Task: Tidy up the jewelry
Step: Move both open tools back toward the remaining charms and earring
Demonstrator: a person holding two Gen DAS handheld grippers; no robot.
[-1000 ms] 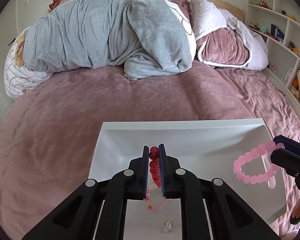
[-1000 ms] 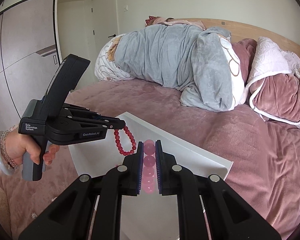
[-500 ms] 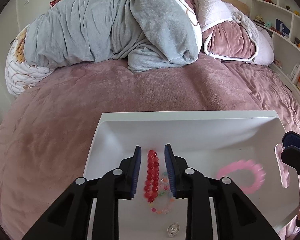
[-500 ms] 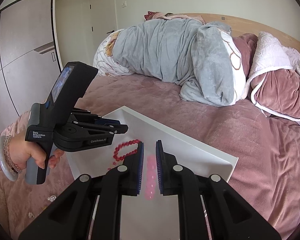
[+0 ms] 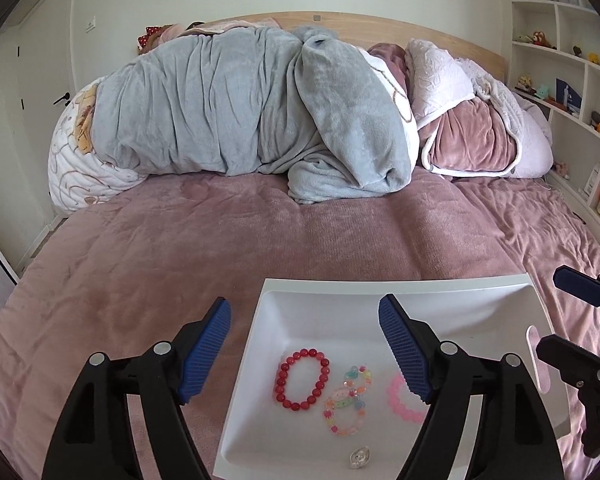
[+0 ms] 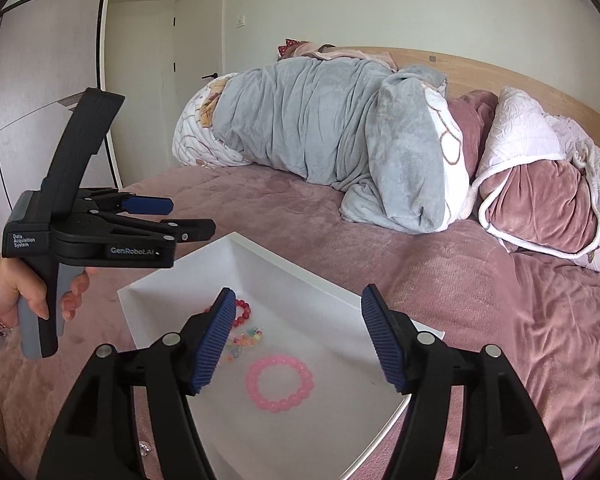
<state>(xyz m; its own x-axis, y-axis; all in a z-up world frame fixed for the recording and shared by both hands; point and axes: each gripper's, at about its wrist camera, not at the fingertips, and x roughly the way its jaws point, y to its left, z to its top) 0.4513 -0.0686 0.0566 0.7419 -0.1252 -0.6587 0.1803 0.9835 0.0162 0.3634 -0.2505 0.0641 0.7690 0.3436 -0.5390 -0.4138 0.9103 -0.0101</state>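
Pink bracelet [image 5: 403, 402] half hidden behind left gripper [image 5: 305, 348] finger, lower right. Both jaws just opened wide, empty; right gripper [image 6: 298, 340] above tray [image 6: 300, 280].

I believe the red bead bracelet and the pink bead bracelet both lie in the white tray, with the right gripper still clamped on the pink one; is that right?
Not quite. The red bead bracelet and pink bead bracelet do lie in the white tray, but the right gripper is open, its jaws having just been opening, with the pink one lying free below. The right wrist view shows it.
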